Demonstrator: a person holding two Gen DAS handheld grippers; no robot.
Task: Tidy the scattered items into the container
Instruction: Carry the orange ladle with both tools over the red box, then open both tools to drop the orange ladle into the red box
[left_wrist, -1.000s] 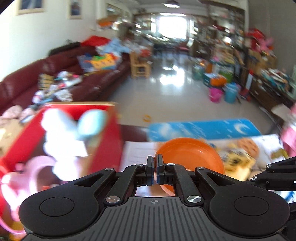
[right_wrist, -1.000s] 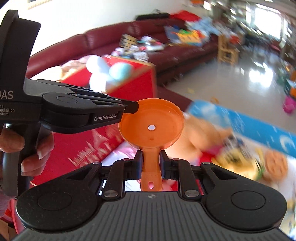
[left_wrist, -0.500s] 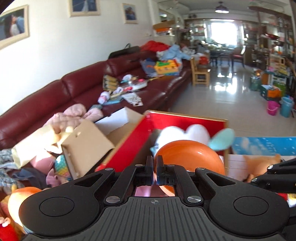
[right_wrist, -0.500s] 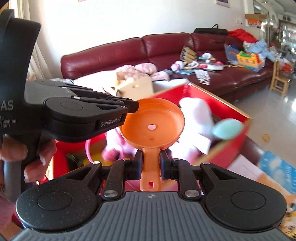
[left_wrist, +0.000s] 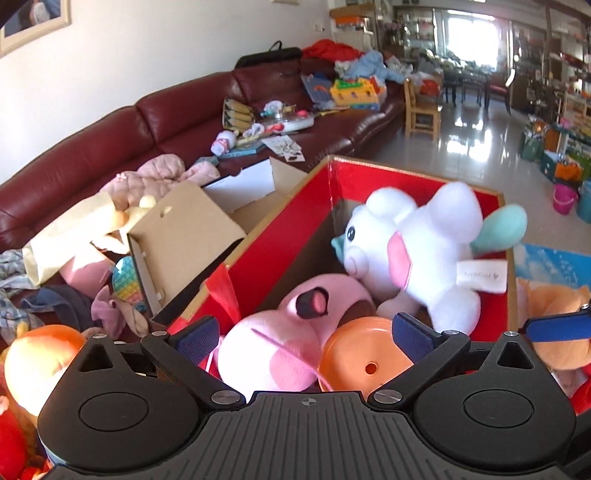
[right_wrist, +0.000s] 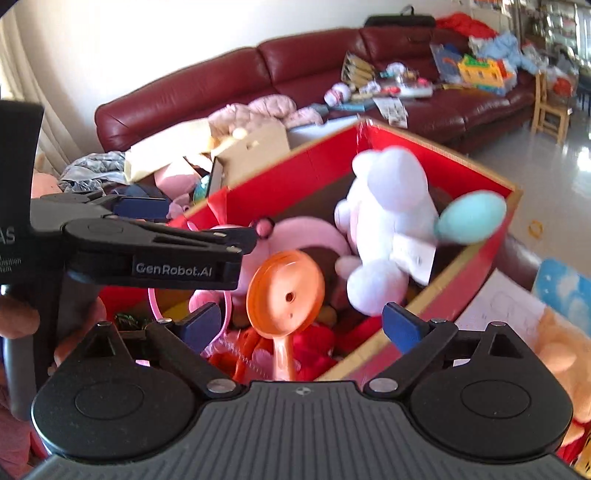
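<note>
An orange toy pan lies loose on the plush toys inside the red cardboard box, handle toward me. My right gripper hovers over it, jaws opening wide, neither pad touching the pan. My left gripper is also opening above the box; the pan shows between its fingers, free of the pads. A white plush and a pink plush fill the box. The left gripper reaches in from the left of the right wrist view.
A brown cardboard box and soft toys crowd the left of the red box. A dark red sofa strewn with toys runs behind. An orange plush lies on the right. A hand grips the left tool.
Both grippers swung over the red box while shut on the orange pan, then opened. The pan has dropped out of them onto the plush toys.
</note>
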